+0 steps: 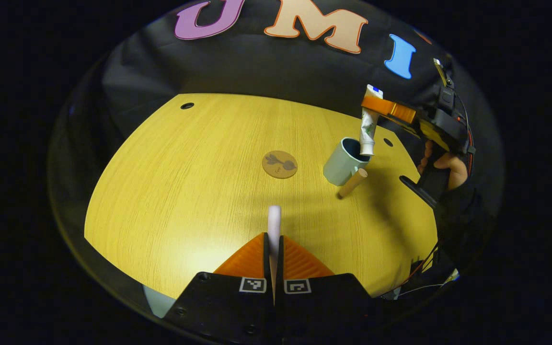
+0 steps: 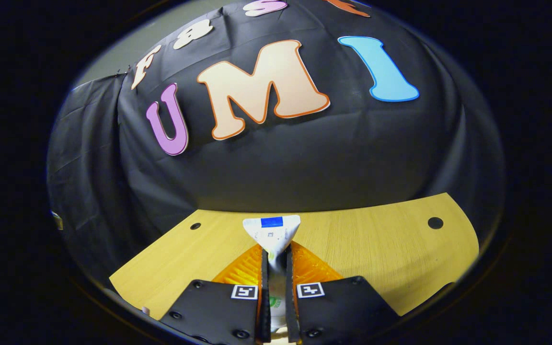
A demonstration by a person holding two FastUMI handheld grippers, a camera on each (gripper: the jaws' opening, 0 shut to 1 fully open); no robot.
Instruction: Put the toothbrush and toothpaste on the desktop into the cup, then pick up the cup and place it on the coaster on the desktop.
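Coaster: on the desk, left of the cup.
Toothpaste: upright, lower end at the cup's rim.
Toothbrush handle: leaning against the cup's near side.

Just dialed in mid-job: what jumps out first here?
The right gripper holds the toothpaste upright, its lower end at the mouth of the pale cup on the yellow desktop. The left gripper clamps a white toothbrush; the round coaster sits left of the cup.
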